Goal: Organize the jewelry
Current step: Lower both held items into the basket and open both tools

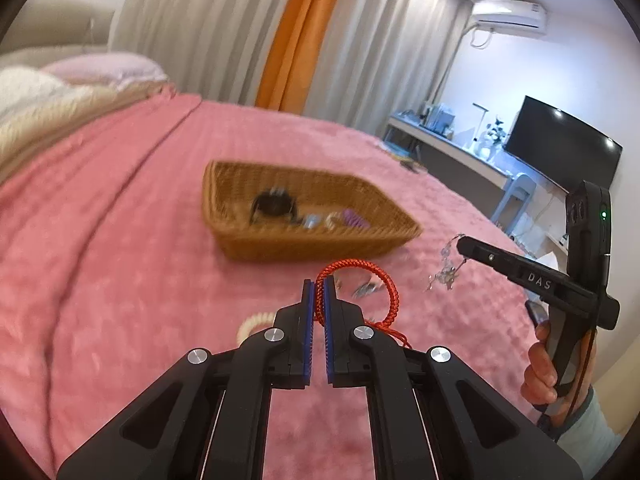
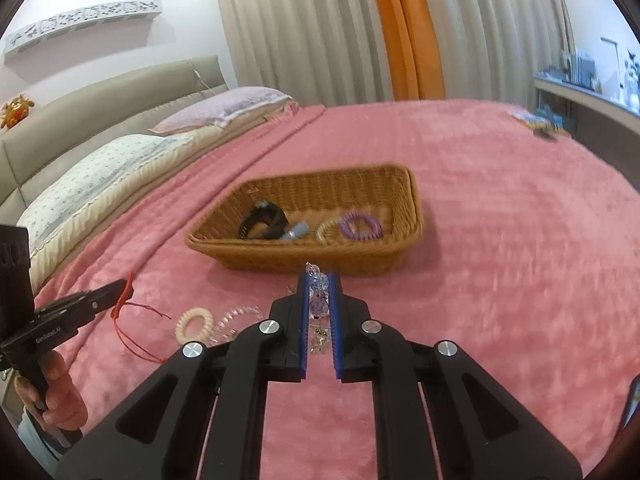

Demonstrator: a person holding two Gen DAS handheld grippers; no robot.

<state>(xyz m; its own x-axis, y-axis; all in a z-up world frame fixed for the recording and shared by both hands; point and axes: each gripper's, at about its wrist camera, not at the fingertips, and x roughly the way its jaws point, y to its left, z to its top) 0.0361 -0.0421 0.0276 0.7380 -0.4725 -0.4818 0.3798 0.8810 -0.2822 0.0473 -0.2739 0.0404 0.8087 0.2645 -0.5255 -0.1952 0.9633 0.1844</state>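
A wicker basket sits on the pink bed. It holds a black hair claw, a purple coil hair tie, a cream ring and a small blue item. My left gripper is shut on a red braided cord bracelet, held above the blanket just before the basket; it also shows in the right wrist view. My right gripper is shut on a clear crystal bead bracelet, which dangles from its tips in the left wrist view.
A cream coil hair tie and a clear coil tie lie on the pink blanket near the left gripper. Pillows and a headboard are at the left. A desk, TV and small items at the bed's far right edge.
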